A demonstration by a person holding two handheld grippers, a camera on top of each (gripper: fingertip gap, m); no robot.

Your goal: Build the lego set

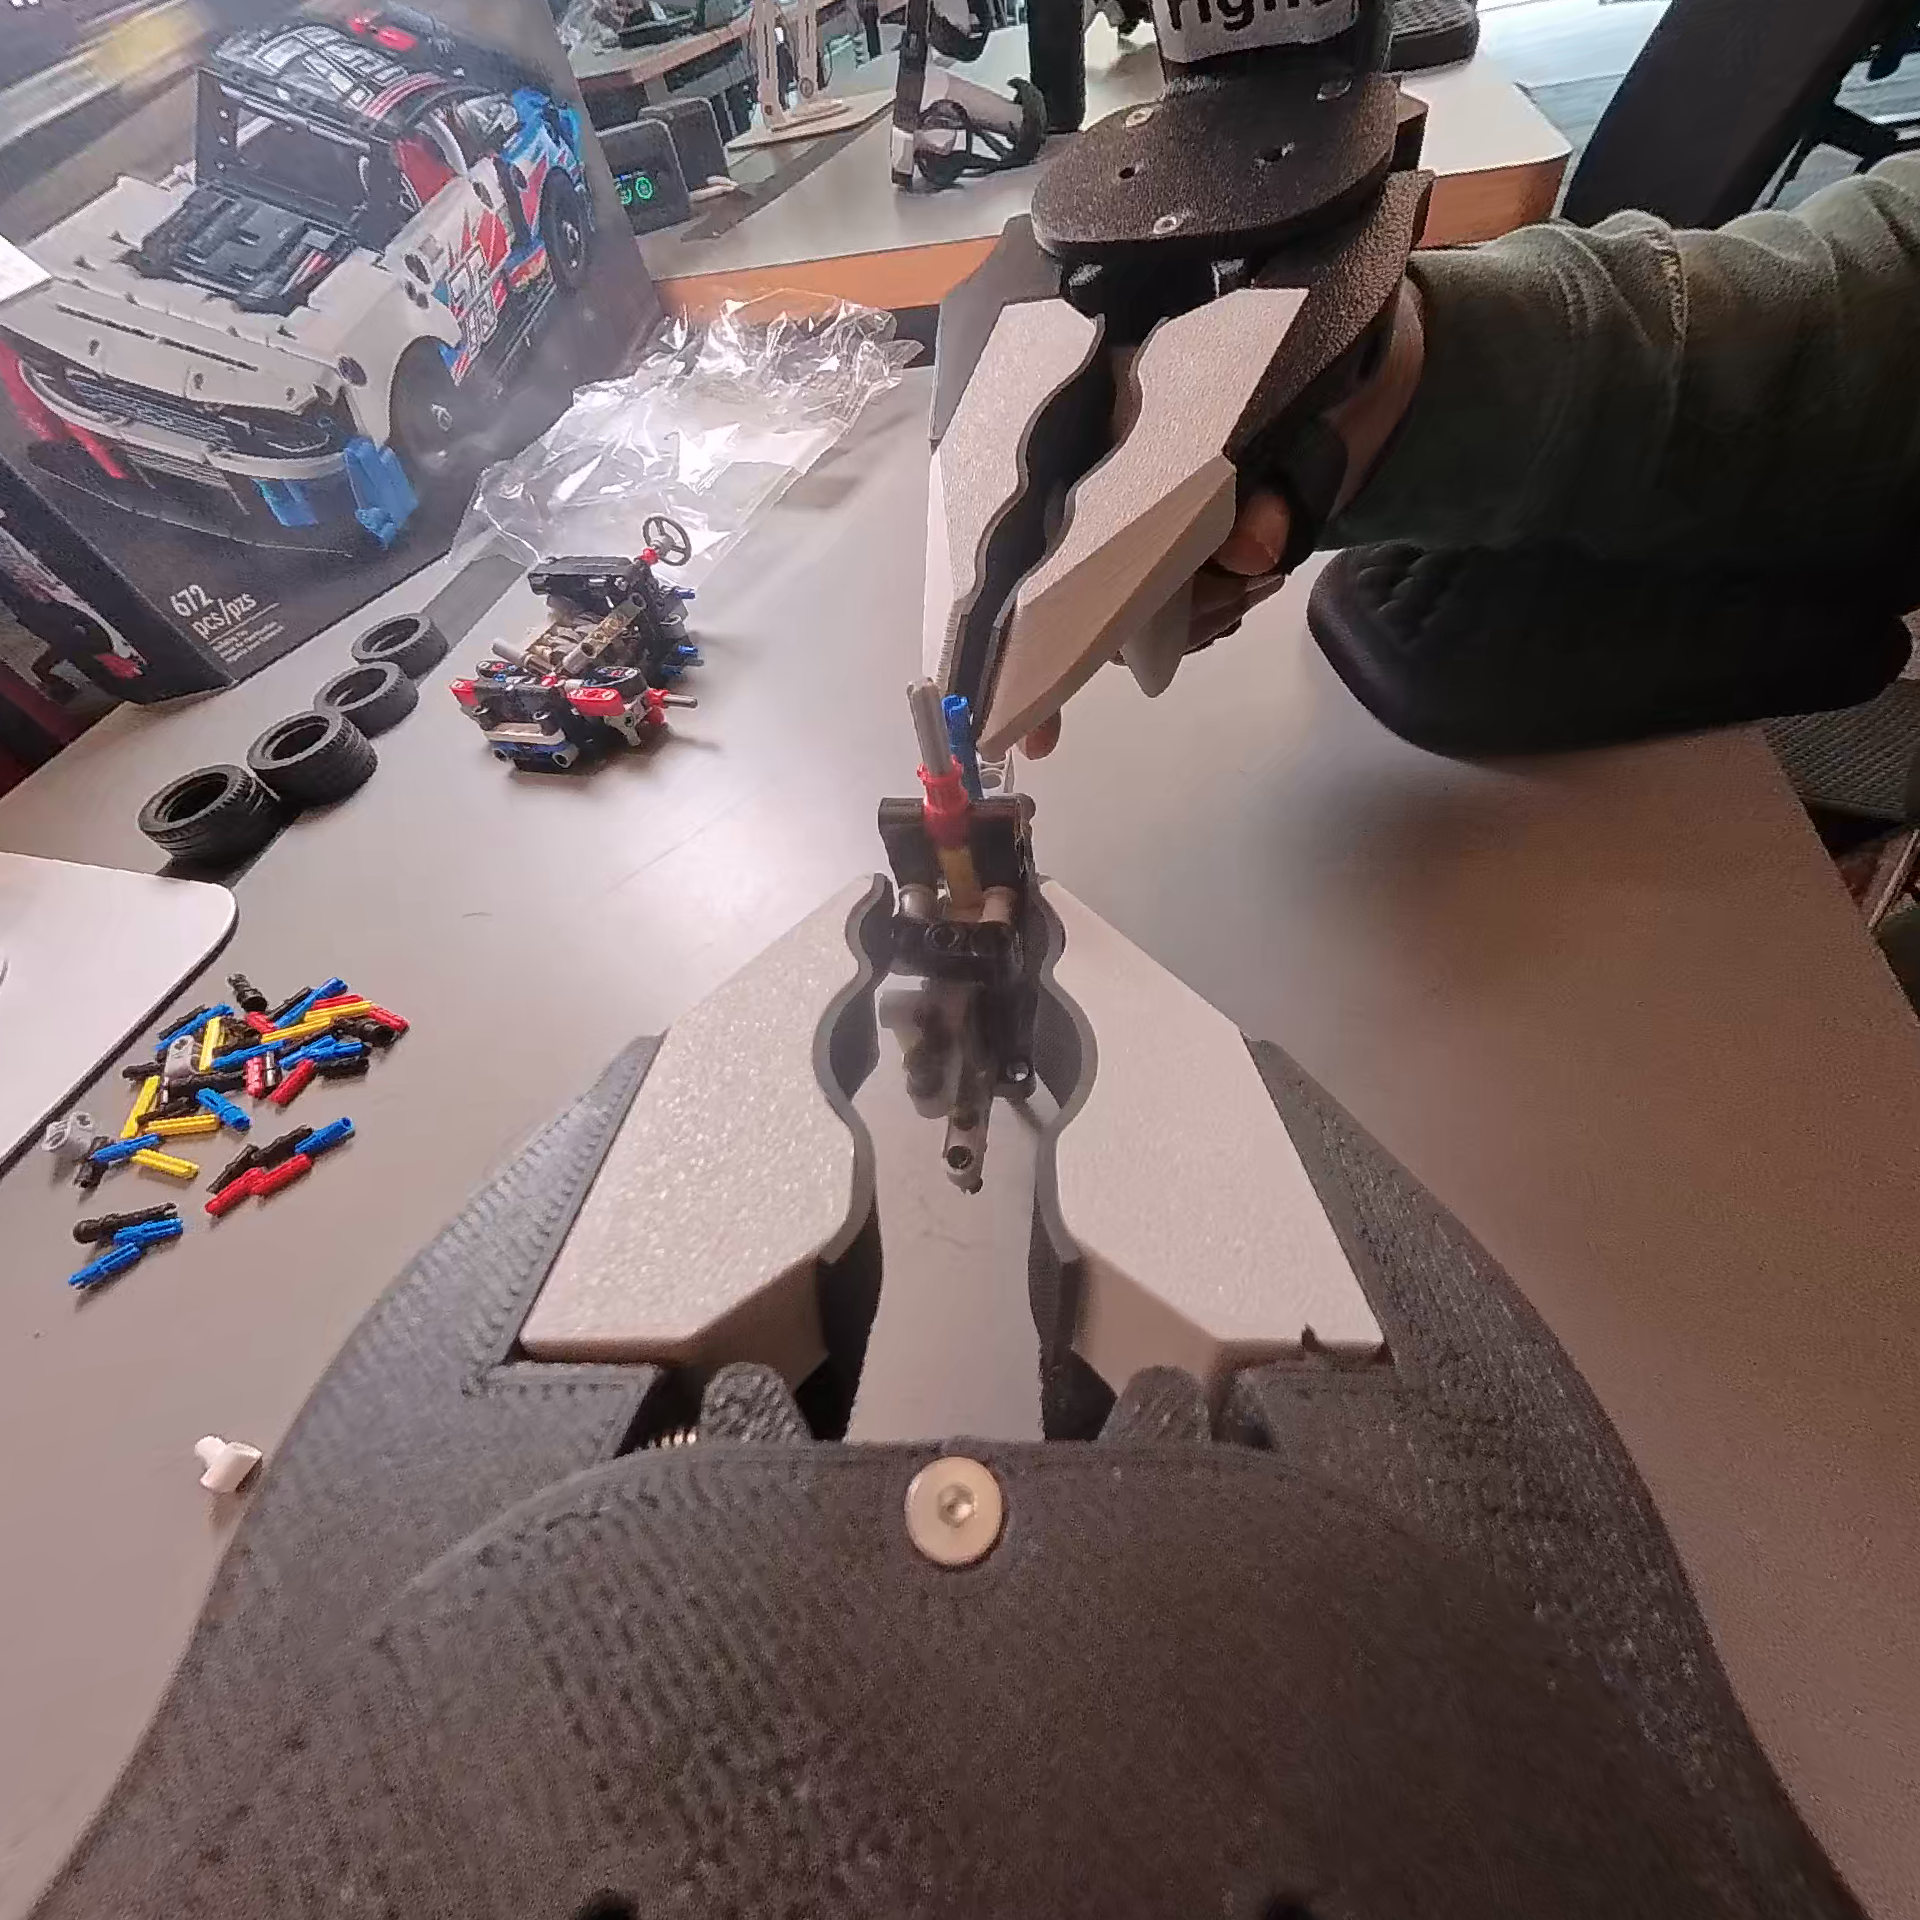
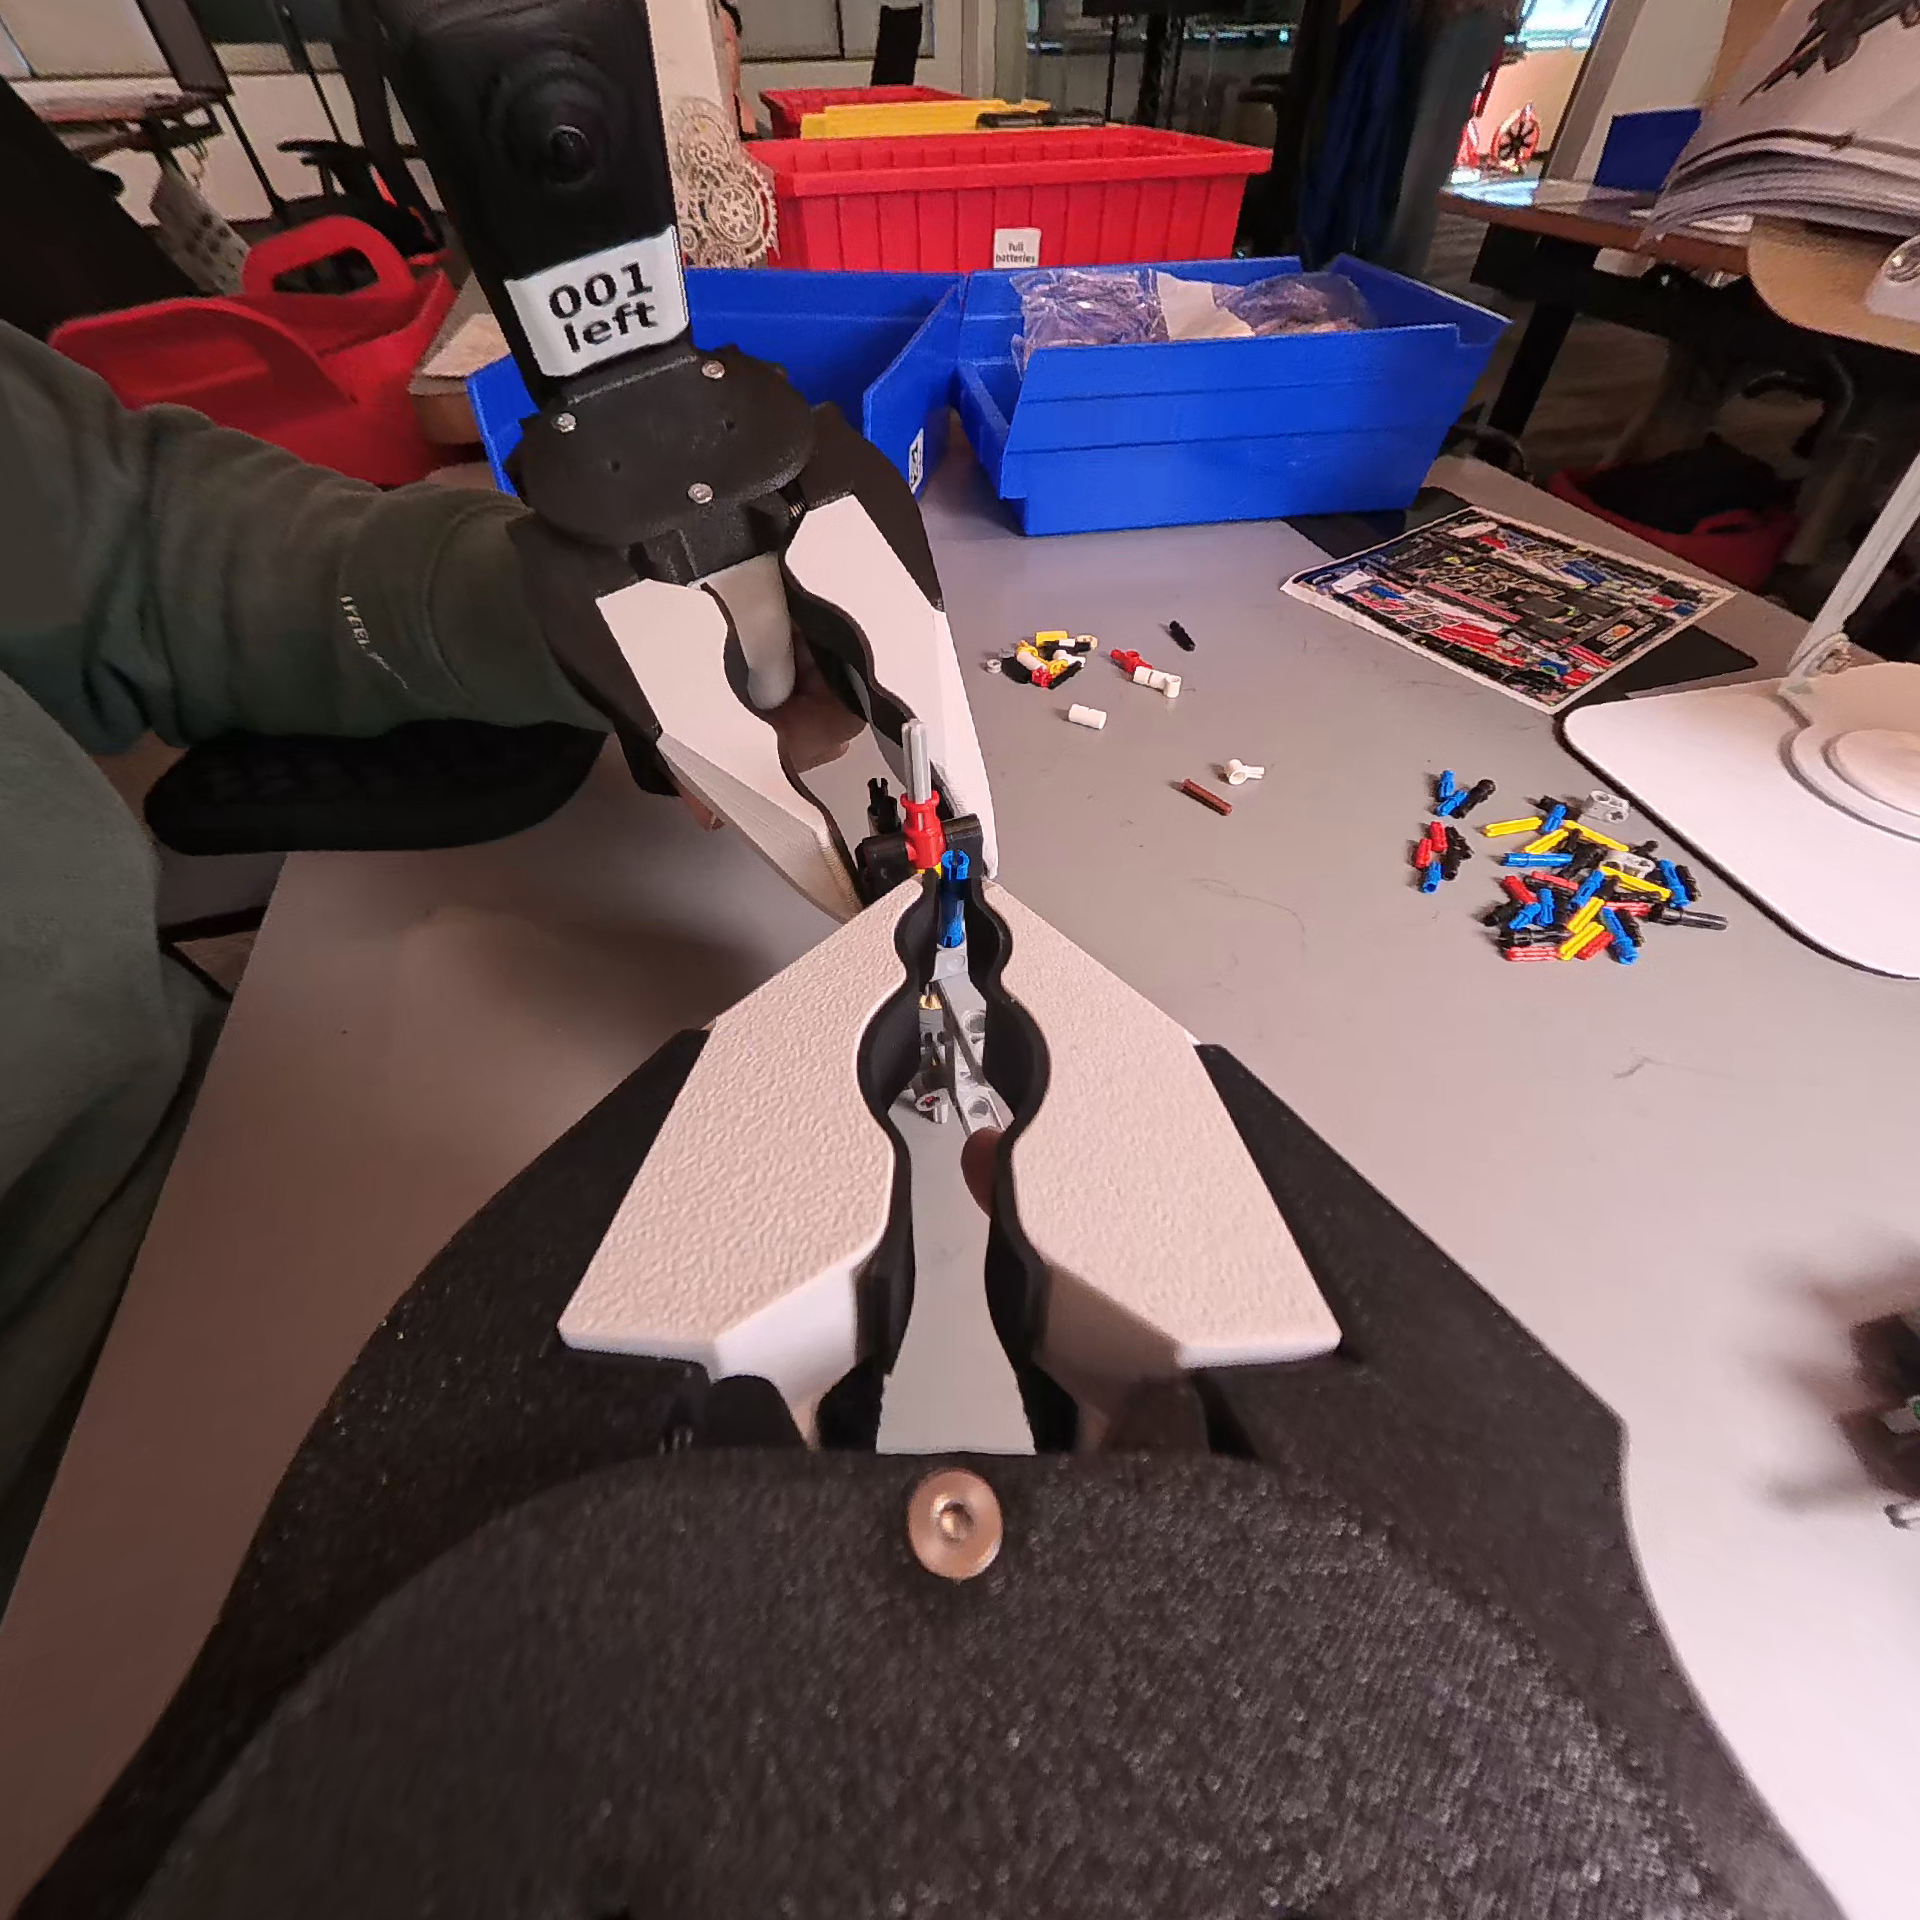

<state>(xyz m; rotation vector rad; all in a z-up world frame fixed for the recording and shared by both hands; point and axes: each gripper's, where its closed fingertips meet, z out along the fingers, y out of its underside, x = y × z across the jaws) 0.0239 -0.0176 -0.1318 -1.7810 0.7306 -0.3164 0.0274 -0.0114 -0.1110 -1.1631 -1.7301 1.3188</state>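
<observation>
My left gripper (image 1: pixel 961 896) is shut on a black toy-brick assembly (image 1: pixel 956 940). A grey axle (image 1: pixel 928 727) with a red bush (image 1: pixel 943 795) and a yellow part stands up out of the assembly. My right gripper (image 2: pixel 951 891) is shut on a small grey piece (image 2: pixel 961 1023) with a blue pin (image 2: pixel 951 899) at its front. The pin's tip is right by the assembly (image 2: pixel 883 847) that the left gripper (image 2: pixel 920 854) holds. In the left wrist view, the right gripper (image 1: pixel 995 743) comes down from the upper right with the blue pin (image 1: pixel 961 727) beside the axle.
Several black tyres (image 1: pixel 301 748), a part-built model (image 1: pixel 582 665), a toy car box (image 1: pixel 312 312) and a clear bag (image 1: pixel 707 395) lie to the left. Piles of coloured pins (image 2: pixel 1590 883) (image 1: pixel 239 1081), small loose parts (image 2: pixel 1081 665), a sticker sheet (image 2: pixel 1507 603), blue bins (image 2: pixel 1226 416) and a white lamp base (image 2: pixel 1766 790) are also on the table. Left and right tips are no more than a few centimetres apart.
</observation>
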